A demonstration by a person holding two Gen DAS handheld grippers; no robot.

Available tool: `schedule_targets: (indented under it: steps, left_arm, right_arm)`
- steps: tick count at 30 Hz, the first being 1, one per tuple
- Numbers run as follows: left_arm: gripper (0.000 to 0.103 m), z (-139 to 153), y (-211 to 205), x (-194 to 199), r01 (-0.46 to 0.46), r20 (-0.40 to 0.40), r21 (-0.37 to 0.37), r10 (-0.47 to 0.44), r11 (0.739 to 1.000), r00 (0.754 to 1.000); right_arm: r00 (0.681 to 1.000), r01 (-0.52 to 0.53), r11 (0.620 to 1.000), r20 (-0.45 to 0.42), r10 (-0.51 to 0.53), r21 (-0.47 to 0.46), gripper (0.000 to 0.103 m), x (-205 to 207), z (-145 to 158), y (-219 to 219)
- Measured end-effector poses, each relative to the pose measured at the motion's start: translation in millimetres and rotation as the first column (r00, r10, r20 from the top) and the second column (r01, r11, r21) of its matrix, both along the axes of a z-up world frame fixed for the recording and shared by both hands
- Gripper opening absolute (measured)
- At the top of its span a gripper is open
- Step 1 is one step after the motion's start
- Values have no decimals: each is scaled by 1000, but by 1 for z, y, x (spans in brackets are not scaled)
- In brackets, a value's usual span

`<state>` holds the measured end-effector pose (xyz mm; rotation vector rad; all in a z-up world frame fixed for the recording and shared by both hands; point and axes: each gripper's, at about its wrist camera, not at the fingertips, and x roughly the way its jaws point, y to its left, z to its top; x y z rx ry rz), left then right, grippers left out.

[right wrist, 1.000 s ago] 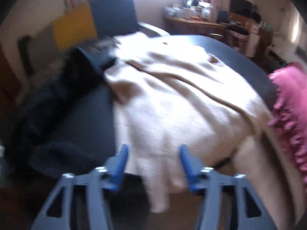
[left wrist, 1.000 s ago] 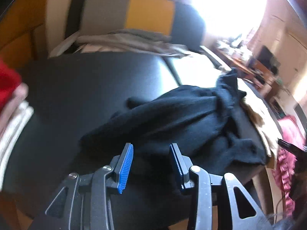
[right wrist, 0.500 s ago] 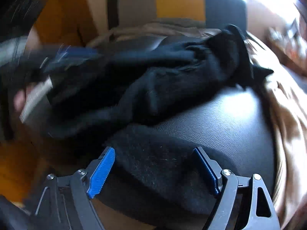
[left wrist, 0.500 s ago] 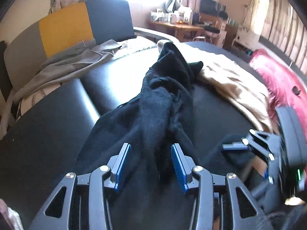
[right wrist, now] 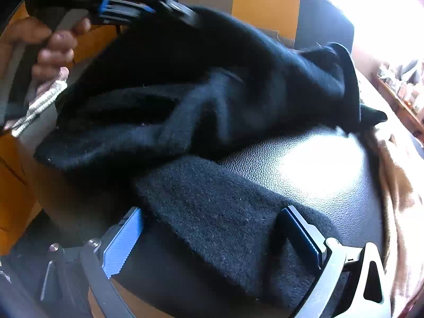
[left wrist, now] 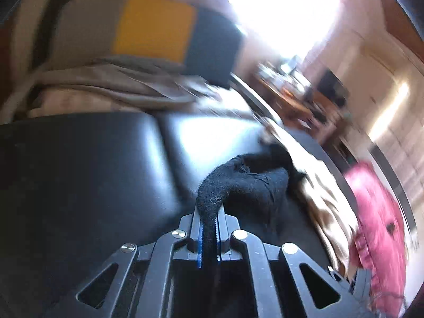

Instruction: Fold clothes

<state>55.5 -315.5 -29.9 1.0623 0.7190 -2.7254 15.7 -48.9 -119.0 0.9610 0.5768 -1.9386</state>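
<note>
A black knit garment (right wrist: 212, 100) lies rumpled on the black leather table (right wrist: 318, 164). My left gripper (left wrist: 209, 228) is shut on a pinched fold of the black garment (left wrist: 243, 182). The right wrist view shows my left gripper (right wrist: 190, 17) at the top left, held by a hand (right wrist: 53, 50), with the cloth raised and hanging from it. My right gripper (right wrist: 212, 238) sits low at the table's near edge with its jaws opening wide. A flat flap of the garment lies between the pads (right wrist: 122, 241), which do not press on it.
A beige garment (left wrist: 326, 201) and a pink one (left wrist: 376, 212) lie at the table's right side. Behind the table stands a grey, yellow and blue chair (left wrist: 153, 26) draped with grey clothes (left wrist: 106, 84). A folded pale cloth (right wrist: 39, 103) lies at the left.
My left gripper has closed on a fold of the black garment and pulled it up and to the left. My right gripper's jaws have spread wider over the garment's near flap.
</note>
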Motion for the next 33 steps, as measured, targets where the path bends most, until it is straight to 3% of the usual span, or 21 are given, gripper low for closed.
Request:
schedule_targets:
  steps: [3, 5, 8, 10, 11, 14, 16, 19, 22, 25, 27, 31, 33]
  left_arm:
    - [5, 2, -47, 34, -142, 8, 14, 142, 990, 990]
    - [5, -6, -75, 62, -232, 55, -5, 232, 973, 971]
    - [5, -25, -111, 101, -357, 150, -57, 361, 933, 920]
    - [5, -43, -127, 132, -439, 231, -87, 447, 894, 864]
    - [12, -52, -133, 147, -468, 263, -87, 474, 879, 841]
    - [26, -60, -127, 189, -497, 266, -65, 495, 865, 827]
    - [32, -57, -109, 205, -465, 233, -69, 467, 883, 853]
    - [43, -50, -71, 206, -347, 140, 42, 338, 937, 931]
    - [53, -43, -37, 199, -215, 38, 133, 212, 967, 977]
    - [66, -38, -17, 171, -133, -35, 185, 142, 974, 989]
    - [77, -38, -9, 150, -117, -18, 174, 122, 978, 992]
    - [77, -39, -5, 117, -106, 39, 87, 103, 991, 994]
    - [77, -38, -7, 101, -94, 61, 71, 89, 993, 994]
  right_arm:
    - [1000, -15, 1000, 3, 15, 6, 103, 3, 1, 6]
    - [1000, -22, 1000, 10, 22, 5, 103, 3, 1, 11]
    - [1000, -23, 1000, 17, 23, 1, 103, 4, 2, 21]
    - [999, -30, 1000, 14, 30, -10, 103, 7, 1, 27]
    - [999, -31, 999, 11, 31, -20, 103, 8, 1, 31]
    - [999, -28, 999, 14, 28, -41, 103, 10, -1, 40]
    - [1000, -20, 999, 14, 21, -46, 103, 12, -2, 46]
    - [1000, -4, 999, 4, 5, -48, 103, 20, -4, 29]
    - [1000, 11, 998, -9, -11, -56, 103, 22, -3, 26]
    - [999, 22, 996, -32, -25, -81, 103, 16, -6, 24]
    - [999, 28, 998, -30, -30, -63, 103, 6, -7, 17]
    - [998, 54, 998, 32, -54, 15, 103, -21, 4, 5]
    - [995, 95, 994, -14, -96, -59, 103, -27, 30, 7]
